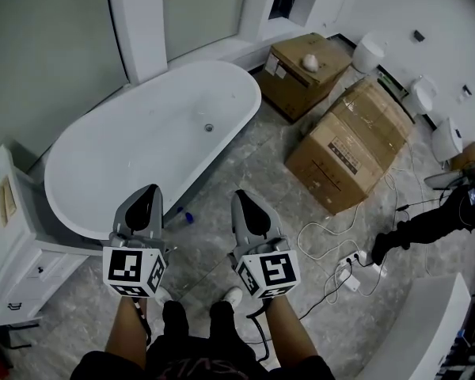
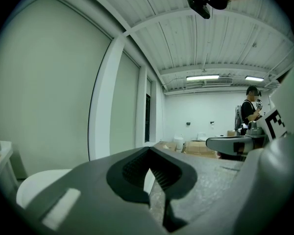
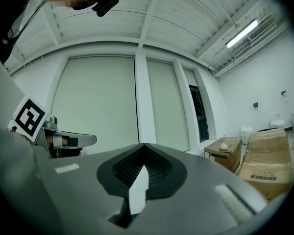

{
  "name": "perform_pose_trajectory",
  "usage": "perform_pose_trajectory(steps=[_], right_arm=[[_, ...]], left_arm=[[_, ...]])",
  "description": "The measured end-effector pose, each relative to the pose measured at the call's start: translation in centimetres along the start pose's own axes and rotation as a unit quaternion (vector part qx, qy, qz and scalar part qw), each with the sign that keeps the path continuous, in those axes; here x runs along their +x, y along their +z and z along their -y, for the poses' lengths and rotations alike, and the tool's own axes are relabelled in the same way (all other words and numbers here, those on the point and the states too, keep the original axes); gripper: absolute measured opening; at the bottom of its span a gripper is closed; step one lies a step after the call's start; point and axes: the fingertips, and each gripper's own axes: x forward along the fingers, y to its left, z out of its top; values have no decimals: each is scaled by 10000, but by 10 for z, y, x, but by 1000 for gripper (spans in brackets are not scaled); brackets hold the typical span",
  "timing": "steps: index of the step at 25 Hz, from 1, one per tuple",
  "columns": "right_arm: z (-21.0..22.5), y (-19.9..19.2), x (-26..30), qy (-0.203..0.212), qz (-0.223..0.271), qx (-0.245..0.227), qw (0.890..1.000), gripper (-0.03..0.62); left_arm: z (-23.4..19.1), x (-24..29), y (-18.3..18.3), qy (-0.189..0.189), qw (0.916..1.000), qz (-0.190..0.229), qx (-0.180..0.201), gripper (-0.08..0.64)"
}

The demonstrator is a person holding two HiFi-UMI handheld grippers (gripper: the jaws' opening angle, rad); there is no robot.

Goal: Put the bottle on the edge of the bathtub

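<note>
**A:** Jaws, quick?

**B:** Left gripper (image 1: 146, 192) has its jaws together at the tips, with nothing in them. The right gripper (image 1: 244, 198) is the same, closed on nothing. Both are held level over the floor (image 1: 245, 165).

**A:** Bottle?

**B:** It's the small thing with a bit of blue lying on the floor just beside the base of the bathtub (image 1: 239, 121), ahead of the left gripper. I take that for the bottle (image 1: 185, 215), though it's too small to be sure.

**A:** Handling?

**B:** My guess is light, stiff plastic, smooth and round, so it will roll if nudged. Open the jaws first and pinch across the middle of the body, not the cap. The tub rim looks glossy and curved, so set the bottle down squarely or it may slide off.
</note>
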Motion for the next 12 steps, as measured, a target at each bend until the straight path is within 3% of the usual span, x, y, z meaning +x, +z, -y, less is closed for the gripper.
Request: perform_pose_trajectory(steps=[12], right_arm=[[-5, 15, -3, 43, 97, -79, 9999, 25]], left_arm=[[5, -5, 14, -22, 9999, 72, 70, 0]])
